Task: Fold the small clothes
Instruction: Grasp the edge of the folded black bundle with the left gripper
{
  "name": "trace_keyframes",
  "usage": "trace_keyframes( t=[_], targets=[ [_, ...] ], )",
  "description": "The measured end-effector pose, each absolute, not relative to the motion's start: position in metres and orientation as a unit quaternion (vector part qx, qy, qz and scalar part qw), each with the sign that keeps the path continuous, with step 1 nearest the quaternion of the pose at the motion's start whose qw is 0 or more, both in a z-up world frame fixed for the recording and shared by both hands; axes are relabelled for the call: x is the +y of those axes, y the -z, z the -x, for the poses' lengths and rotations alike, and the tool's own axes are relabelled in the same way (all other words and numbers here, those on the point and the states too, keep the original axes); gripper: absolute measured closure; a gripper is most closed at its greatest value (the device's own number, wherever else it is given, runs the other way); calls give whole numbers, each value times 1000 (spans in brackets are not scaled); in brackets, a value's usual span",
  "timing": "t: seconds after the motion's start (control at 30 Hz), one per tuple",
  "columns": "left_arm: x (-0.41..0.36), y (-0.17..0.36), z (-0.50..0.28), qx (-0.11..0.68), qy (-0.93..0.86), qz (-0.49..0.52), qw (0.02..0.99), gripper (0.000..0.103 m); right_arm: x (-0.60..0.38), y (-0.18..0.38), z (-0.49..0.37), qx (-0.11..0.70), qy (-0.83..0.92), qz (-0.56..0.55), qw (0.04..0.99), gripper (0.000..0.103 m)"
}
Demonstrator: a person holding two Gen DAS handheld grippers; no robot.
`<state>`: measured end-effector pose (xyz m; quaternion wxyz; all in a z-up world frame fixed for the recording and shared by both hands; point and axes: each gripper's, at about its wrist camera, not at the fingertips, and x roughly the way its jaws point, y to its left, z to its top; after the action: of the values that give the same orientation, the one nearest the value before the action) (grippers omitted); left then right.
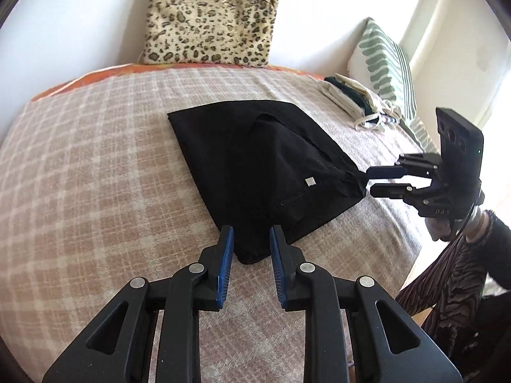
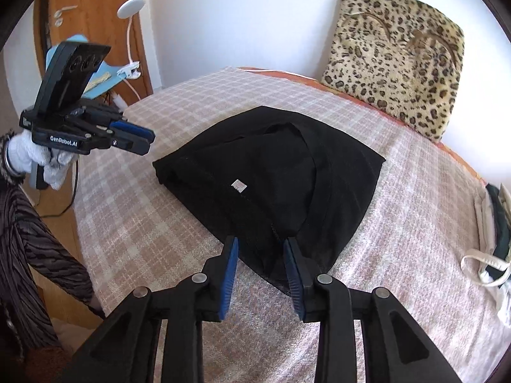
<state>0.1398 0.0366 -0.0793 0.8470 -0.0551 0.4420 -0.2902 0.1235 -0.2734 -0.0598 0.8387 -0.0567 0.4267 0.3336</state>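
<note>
Currently the black garment (image 1: 255, 166) lies folded mid-frame on the bed (image 1: 95, 166). Left gripper (image 1: 250, 239) and right gripper (image 2: 260, 249) both stand parted, gripping nothing. Fabric looks light, limp; best pinched at corner hems.

Bright daylight from a glaring window (image 1: 463, 63), sharp focus, heavy fisheye bending at edges.

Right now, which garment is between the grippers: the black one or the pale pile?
The black garment, flat mid-bed between both grippers; the pale pile sits apart by the striped pillow.
</note>
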Motion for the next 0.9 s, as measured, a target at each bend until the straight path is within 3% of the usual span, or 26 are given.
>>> trace_keyframes(
  t=[0.23,0.3,0.37,0.63,0.77,0.8,0.83,0.9],
  targets=[
    [49,106,-161,509,274,195,793,82,-336,84,-151,492,-277,-203,800,68],
    [46,107,-162,514,278,207,785,73,-343,92,-154,504,-278,-250,779,68],
    [43,109,-163,521,274,213,780,67,-342,98,-158,515,-275,-263,768,68],
    [40,119,-169,533,263,226,772,67,-330,110,-167,534,-267,-276,753,69],
    [37,118,-168,525,264,214,780,72,-322,107,-166,533,-269,-254,761,82],
    [36,118,-168,523,264,209,783,87,-321,107,-166,532,-271,-251,762,87],
    [35,118,-168,522,264,202,786,94,-321,105,-165,530,-271,-247,765,92],
    [34,118,-167,518,264,189,791,97,-319,103,-164,528,-268,-236,770,98]
  ],
)
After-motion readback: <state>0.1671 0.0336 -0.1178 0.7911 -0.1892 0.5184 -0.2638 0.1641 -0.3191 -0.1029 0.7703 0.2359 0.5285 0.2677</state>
